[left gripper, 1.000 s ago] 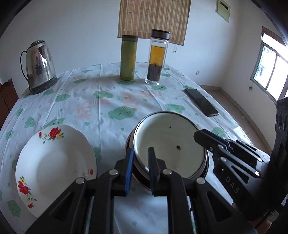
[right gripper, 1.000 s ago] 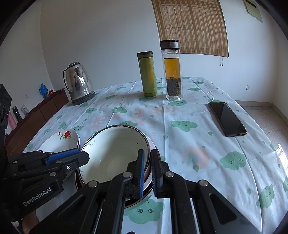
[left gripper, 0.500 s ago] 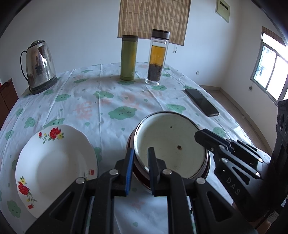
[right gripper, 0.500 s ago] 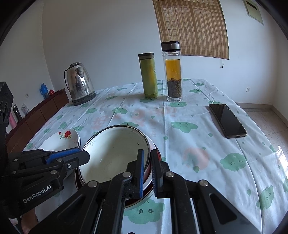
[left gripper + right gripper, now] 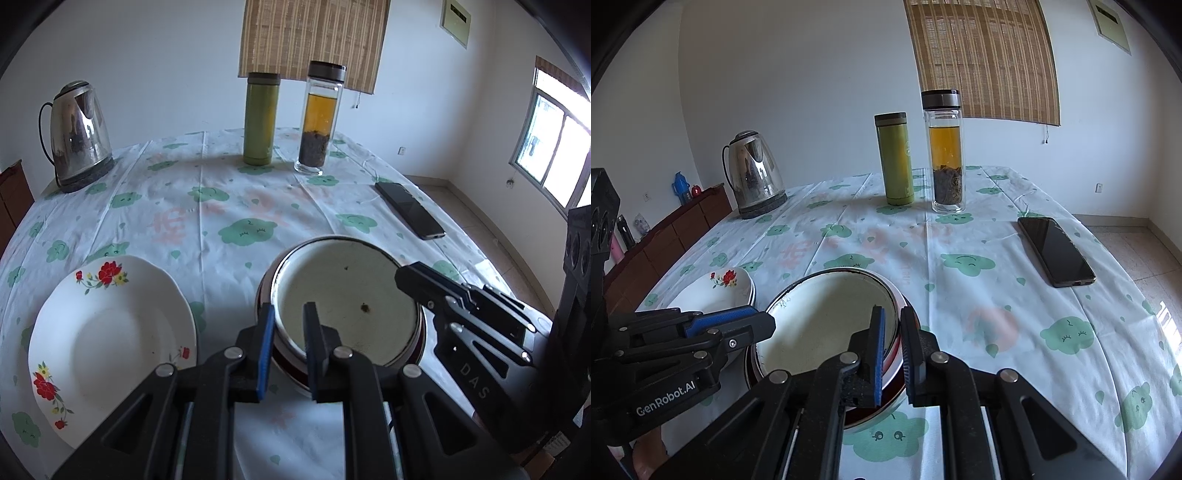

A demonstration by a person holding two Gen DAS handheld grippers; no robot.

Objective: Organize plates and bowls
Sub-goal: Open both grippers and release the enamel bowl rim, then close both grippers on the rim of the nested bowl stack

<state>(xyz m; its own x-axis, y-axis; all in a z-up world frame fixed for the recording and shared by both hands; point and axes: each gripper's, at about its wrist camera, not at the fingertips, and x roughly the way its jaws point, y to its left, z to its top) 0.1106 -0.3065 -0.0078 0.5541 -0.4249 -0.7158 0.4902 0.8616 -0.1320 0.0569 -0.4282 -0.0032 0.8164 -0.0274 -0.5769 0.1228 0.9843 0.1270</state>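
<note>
Left gripper (image 5: 289, 325) pinches the near-left rim of the white enamel bowl (image 5: 347, 306); right gripper (image 5: 893, 330) pinches its near-right rim from the opposite side. The bowl sits nested in a red-rimmed bowl (image 5: 886, 391) near the table's front edge. Just beside it, toward the left edge, stands a stack of white flower-pattern plates (image 5: 107, 325), untouched. Toward the right edge a black phone (image 5: 1054, 251) lies flat on the cloud-print tablecloth (image 5: 221, 206). At the far edge a green flask (image 5: 260, 118) and a glass tea bottle (image 5: 321, 118) stand upright, close together. A steel kettle (image 5: 77, 136) occupies the far-left corner.
</note>
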